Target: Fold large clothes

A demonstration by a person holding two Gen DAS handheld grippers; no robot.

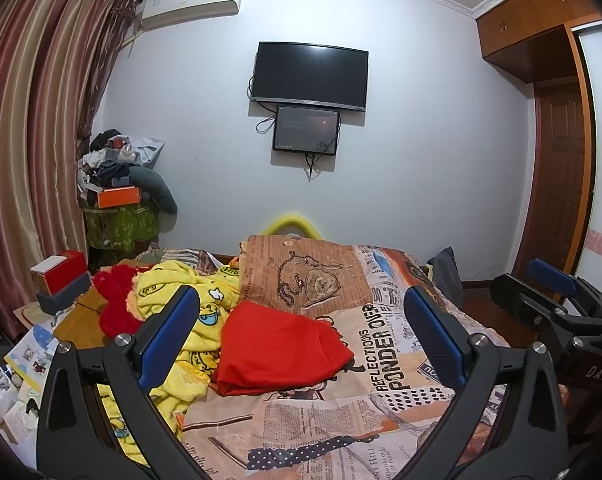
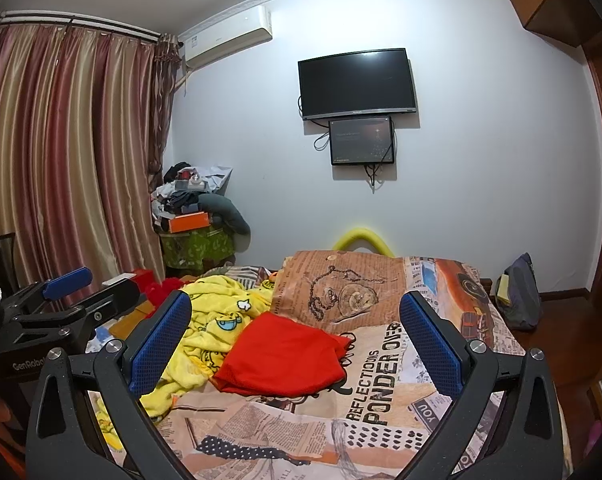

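Both grippers, left [image 1: 301, 332] and right [image 2: 297, 332], hover level above red garment [image 1: 279, 354], fingers spread.

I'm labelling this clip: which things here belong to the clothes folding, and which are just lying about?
For the job:
red folded fabric garment
yellow cartoon-print fleece garment
open left gripper
open right gripper

Lying about:
orange rectangular box
black wall-mounted television
dark backpack

A black TV [image 1: 310, 72] hangs on the white wall [image 1: 421, 140] above a smaller screen [image 1: 306, 130]. Striped curtains [image 1: 41, 120] cover the left side, beside an air conditioner [image 1: 191, 2].
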